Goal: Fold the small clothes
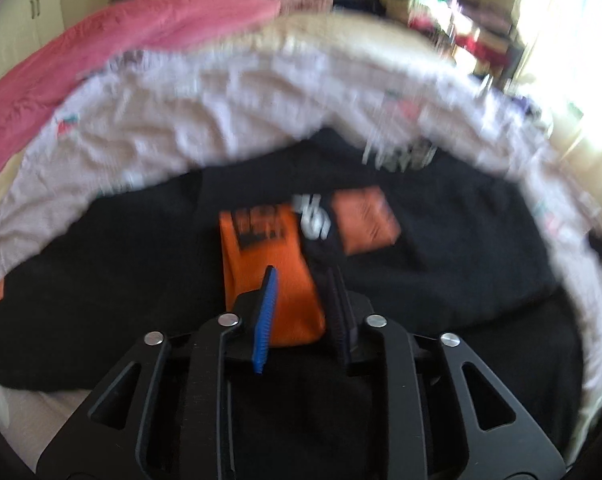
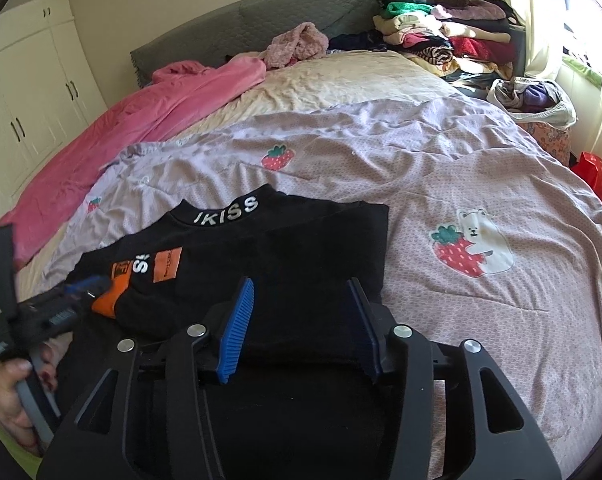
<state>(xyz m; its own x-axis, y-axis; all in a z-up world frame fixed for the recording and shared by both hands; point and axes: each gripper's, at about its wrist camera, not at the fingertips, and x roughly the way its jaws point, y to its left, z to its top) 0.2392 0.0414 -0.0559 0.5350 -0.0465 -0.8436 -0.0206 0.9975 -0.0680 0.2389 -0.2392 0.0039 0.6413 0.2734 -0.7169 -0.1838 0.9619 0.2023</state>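
Black cotton, a small sweatshirt [image 2: 261,264] with white collar lettering and orange chest patches, is lying spread on the lilac strawberry-print quilt [image 2: 441,168], directly under and ahead of both tongs. Its collar is pointing away from them toward the grey headboard [image 2: 261,20], so the long axis is running straight out from the tongs, and the side edges are lying to either hand.

Seen in the right wrist view, the right gripper [image 2: 301,320] is hovering over the garment's near right part with its blue pads standing well apart; black cloth is showing between them, but the pads are not pressing on it. The right side already looks doubled inward, its edge running from the collar back toward this gripper.

In the left wrist view, which is blurred, the left gripper [image 1: 301,300] is pointing steeply down at the chest print. Its jaws are standing only slightly apart, and an orange flap of cloth [image 1: 273,280] is sitting between them; whether the pads are pinching it I cannot tell. The person's hand [image 2: 13,392] is working that tool at the garment's left side.

Judging by this, the left side is nearer the left tongs, and the coming fold would be carrying it across the long axis toward the right.
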